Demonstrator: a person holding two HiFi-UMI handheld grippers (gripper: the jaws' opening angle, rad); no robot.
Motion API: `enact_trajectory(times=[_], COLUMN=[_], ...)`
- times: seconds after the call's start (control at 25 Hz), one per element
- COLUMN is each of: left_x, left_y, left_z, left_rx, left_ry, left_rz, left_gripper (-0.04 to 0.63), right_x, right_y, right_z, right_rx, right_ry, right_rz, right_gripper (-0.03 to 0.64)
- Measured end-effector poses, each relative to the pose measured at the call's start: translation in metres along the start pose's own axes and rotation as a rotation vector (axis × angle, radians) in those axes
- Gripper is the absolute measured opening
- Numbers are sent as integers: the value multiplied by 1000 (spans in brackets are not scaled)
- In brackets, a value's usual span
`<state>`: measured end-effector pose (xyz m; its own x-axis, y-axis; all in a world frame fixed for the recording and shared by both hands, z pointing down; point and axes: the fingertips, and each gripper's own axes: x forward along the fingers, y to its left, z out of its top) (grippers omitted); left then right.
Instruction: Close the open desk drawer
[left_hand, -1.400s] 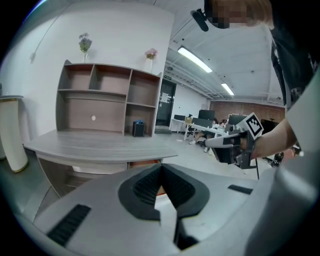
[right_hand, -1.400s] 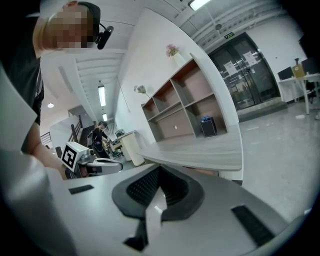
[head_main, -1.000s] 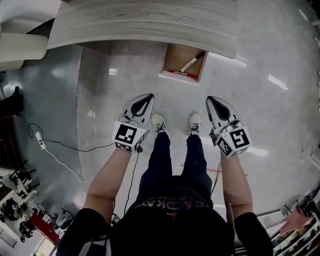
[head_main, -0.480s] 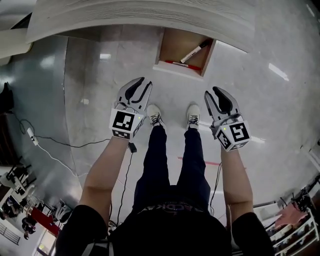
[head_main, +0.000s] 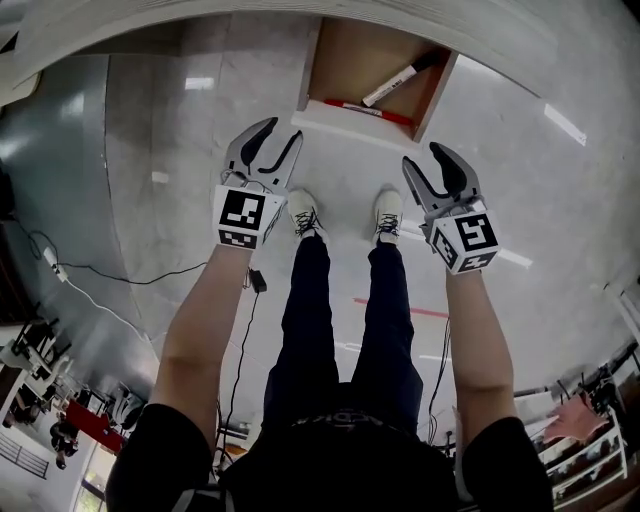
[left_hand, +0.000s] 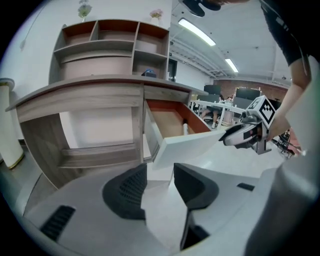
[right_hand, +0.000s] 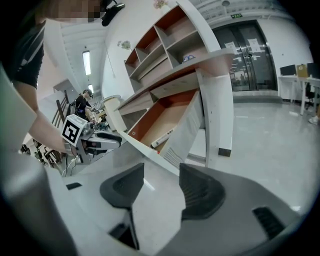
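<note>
The open drawer (head_main: 352, 58) sticks out from under the grey wood desk (head_main: 250, 18). Its white front panel (head_main: 358, 120) faces me, and inside lie a white marker (head_main: 400, 78) and a red pen (head_main: 366, 108). My left gripper (head_main: 281, 136) hangs just left of the panel, short of it, and its jaws are opening with nothing between them. My right gripper (head_main: 425, 160) hangs below the panel's right end, jaws also opening and empty. In the left gripper view the panel (left_hand: 187, 145) lies just beyond my left gripper (left_hand: 160, 176). The right gripper view shows the drawer (right_hand: 165, 120) beyond my right gripper (right_hand: 162, 176).
A compartment shelf unit (left_hand: 115, 45) stands on the desk. My shoes (head_main: 301, 212) rest on the glossy grey floor under the grippers. A cable (head_main: 100, 275) runs along the floor at left, and red tape (head_main: 400, 307) marks it behind my feet.
Both grippers went from shut to open. They sank and came nearer to the drawer front, which now looks larger and closer in the head view.
</note>
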<state>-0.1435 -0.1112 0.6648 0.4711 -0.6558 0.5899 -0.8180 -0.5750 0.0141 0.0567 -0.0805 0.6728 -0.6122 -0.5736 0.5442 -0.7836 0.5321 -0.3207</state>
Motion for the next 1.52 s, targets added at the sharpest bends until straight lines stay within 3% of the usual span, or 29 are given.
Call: enact_trajectory(times=[0.24,0.6,0.76,1.52], left_x=[23,36,37,12], left_y=[0,-1,-8,-13], left_z=[9,17,20,50], left_rx=[48,39,58,-12], left_ry=[-7,-47,-48,-113], left_rz=[-36,-54,-67,-12], left_gripper=[169,167,132,118], right_x=[23,36,34,0], right_y=[-8,-14,-12,-4], right_z=[-2,3,3,31], right_rx=[-2,8,22,63], right_ry=[4,-34,-44,-102], right_rz=[-24,-53,-58,-67], right_gripper=[224,205,182,135])
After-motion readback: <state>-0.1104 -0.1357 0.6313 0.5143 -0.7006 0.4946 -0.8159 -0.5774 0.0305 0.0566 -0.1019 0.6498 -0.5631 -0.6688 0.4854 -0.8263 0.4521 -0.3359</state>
